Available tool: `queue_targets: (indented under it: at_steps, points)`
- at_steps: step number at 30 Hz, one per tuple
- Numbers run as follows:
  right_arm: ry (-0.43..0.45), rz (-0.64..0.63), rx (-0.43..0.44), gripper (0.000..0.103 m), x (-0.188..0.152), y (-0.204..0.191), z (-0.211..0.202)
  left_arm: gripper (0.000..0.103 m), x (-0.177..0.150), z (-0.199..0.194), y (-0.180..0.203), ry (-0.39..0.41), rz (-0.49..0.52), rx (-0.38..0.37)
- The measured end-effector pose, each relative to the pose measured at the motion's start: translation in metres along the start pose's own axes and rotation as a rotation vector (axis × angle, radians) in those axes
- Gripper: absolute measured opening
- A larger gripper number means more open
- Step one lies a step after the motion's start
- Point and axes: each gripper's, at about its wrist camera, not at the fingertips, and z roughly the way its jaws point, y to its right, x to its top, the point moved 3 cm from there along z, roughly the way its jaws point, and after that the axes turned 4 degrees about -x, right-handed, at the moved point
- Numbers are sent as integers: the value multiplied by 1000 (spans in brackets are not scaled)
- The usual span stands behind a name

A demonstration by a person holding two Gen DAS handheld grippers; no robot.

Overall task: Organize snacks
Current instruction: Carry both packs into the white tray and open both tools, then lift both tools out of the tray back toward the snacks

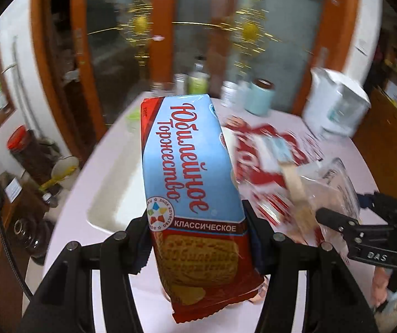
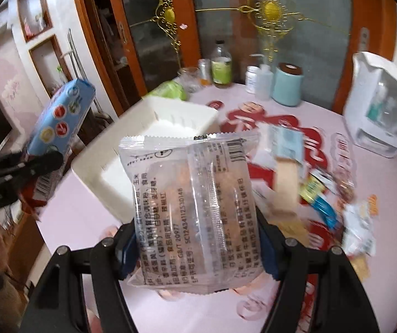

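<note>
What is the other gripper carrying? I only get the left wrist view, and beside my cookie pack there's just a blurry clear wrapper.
Observer: The right gripper is shut on a clear packet with printed text and a barcode; brownish pieces show through it.
Operator: Is the white tray empty? My cookie pack covers most of it.
Observer: In the right wrist view, the part of the tray that shows has nothing in it.
Operator: Any snacks left on the table?
Observer: Yes, a blurred heap of small packets lies right of the clear packet, one of them blue.
</note>
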Motion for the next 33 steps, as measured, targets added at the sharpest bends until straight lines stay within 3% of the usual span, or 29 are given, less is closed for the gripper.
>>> queue_targets:
  at_steps: [4, 8, 12, 18, 21, 25, 27, 28, 33]
  points:
    - [-38, 78, 102, 71, 43, -28, 48, 55, 23, 28, -48, -14, -56, 34]
    - [-81, 108, 130, 71, 67, -51, 102, 55, 29, 67, -80, -79, -91, 58]
    - [-154, 118, 134, 71, 73, -65, 155, 55, 22, 116, -102, -170, -105, 85]
    - [-270, 135, 92, 73, 59, -72, 216, 55, 4, 174, -101, -276, -77, 100]
    - [-237, 66, 36, 78, 58, -79, 219, 56, -2, 195, -98, -310, -79, 105]
    - [-253, 65, 60, 78, 58, -77, 221, 57, -7, 214, -104, -327, -107, 132]
    - [-249, 94, 97, 78, 59, -74, 220, 72, -3, 213, -104, -306, -102, 138]
    - [-254, 111, 124, 78, 60, -72, 219, 85, -2, 210, -106, -297, -103, 139]
    - [-262, 151, 189, 78, 61, -71, 208, 87, 3, 187, -112, -267, -119, 135]
